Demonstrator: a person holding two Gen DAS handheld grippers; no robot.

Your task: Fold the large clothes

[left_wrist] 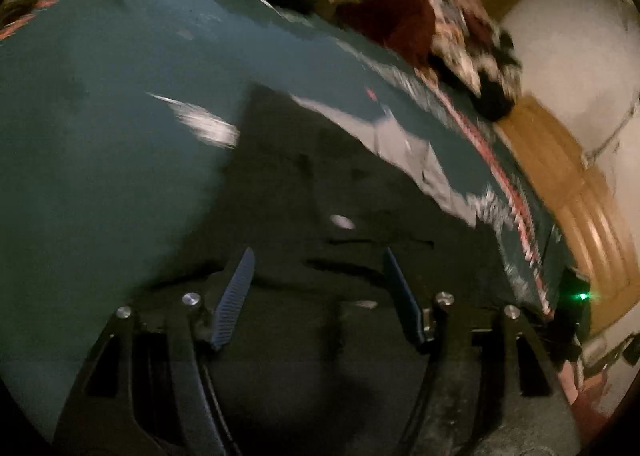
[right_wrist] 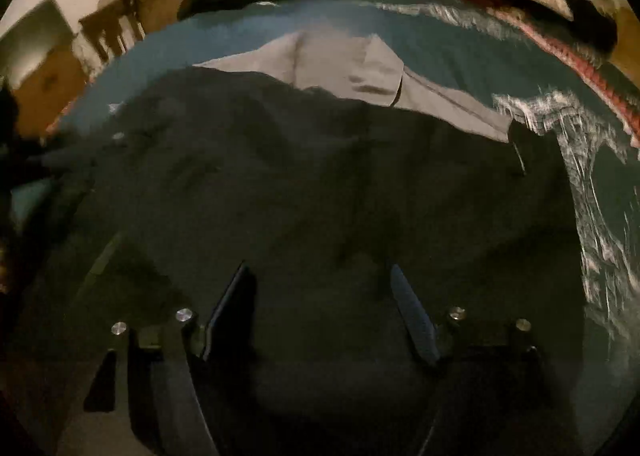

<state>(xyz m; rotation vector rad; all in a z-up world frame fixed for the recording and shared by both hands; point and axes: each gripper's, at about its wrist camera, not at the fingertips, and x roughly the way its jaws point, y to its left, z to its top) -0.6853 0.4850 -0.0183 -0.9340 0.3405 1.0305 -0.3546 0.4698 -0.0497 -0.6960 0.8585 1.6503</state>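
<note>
In the left wrist view the left gripper [left_wrist: 318,256] hangs over a dark garment [left_wrist: 320,184] spread on a teal bedspread [left_wrist: 100,116], its fingers [left_wrist: 236,296] well apart and gripping nothing; a grey cloth [left_wrist: 400,140] lies just beyond the garment's far edge. In the right wrist view the right gripper [right_wrist: 320,272] is likewise wide open and empty over the same garment [right_wrist: 300,176], the grey cloth [right_wrist: 340,60] showing past it. I judge this a pause between folds: next each hand must find an edge or corner to pinch, and no container is visible in either view.
</note>
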